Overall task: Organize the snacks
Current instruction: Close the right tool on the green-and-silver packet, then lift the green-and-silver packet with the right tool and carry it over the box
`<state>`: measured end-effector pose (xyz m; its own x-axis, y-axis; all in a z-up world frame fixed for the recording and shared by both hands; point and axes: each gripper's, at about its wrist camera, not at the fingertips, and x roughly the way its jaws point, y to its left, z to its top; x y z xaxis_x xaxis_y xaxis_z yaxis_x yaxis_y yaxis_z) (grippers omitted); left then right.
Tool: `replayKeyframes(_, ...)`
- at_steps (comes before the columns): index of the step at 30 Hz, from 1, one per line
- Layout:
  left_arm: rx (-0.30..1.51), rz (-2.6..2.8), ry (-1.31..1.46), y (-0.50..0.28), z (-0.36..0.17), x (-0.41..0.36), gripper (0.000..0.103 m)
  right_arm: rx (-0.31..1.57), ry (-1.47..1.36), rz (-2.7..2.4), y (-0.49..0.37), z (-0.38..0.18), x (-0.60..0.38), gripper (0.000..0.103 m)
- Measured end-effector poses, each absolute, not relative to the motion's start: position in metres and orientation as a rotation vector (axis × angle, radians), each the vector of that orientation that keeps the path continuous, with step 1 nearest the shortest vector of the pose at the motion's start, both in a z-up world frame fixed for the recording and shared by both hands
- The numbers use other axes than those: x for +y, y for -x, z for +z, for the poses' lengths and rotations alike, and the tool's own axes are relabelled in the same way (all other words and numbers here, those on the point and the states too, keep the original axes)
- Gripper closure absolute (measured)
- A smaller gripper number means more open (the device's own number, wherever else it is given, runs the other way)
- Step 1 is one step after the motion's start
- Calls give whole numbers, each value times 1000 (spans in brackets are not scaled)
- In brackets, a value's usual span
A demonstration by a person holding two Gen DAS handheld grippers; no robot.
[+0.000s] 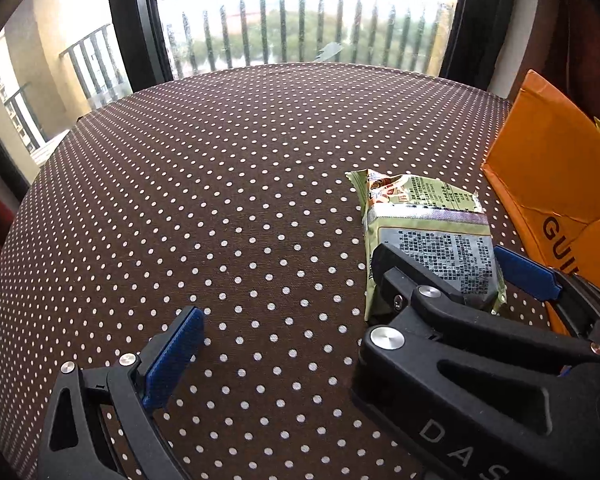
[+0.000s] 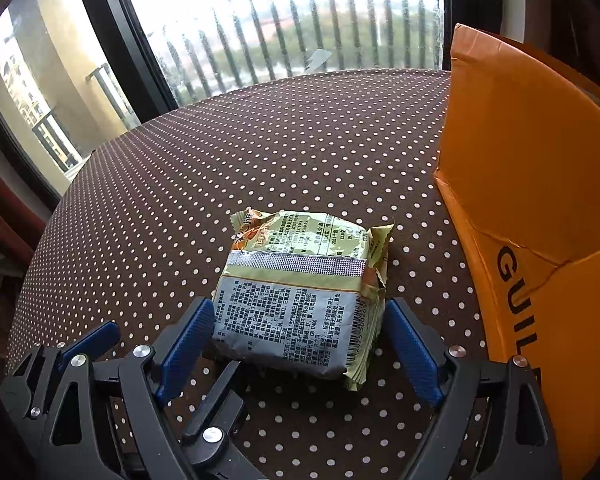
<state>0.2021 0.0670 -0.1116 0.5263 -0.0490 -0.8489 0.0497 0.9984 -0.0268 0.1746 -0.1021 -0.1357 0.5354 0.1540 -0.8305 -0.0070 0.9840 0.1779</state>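
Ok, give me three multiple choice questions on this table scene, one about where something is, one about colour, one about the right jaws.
1. The orange box stands where from the snack packet, in the right wrist view?
A left B right C on top

2. The tablecloth is:
A brown with white dots B plain blue C striped red

3. The right gripper is:
A shut on the packet B open around the packet C away from it

Answers: 1 B, box at right edge. 2 A, dots all over. 3 B, gaps show beside both pads.
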Motion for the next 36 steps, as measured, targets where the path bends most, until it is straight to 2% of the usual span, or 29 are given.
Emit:
replayKeyframes(8,1012,-28,2,-211,-112,75,3,991,-140,129,-185,-134,-92,12)
replayKeyframes(14,1008,-2,17,-210,-116,80,2,989,-103,132,-189,-138,-85,7)
replayKeyframes(23,979,12,17,-208,-117,78,2,971,-57,125,-189,-141,-83,7)
replayKeyframes(25,979,5,14,-207,-117,79,2,974,-46,125,-189,-141,-82,9)
replayKeyframes(29,980,-7,7,-203,-117,77,2,971,-32,150,-186,-139,-81,24)
replayKeyframes(36,985,-22,-7,-191,-116,72,2,982,-42,169,-178,-137,-82,25)
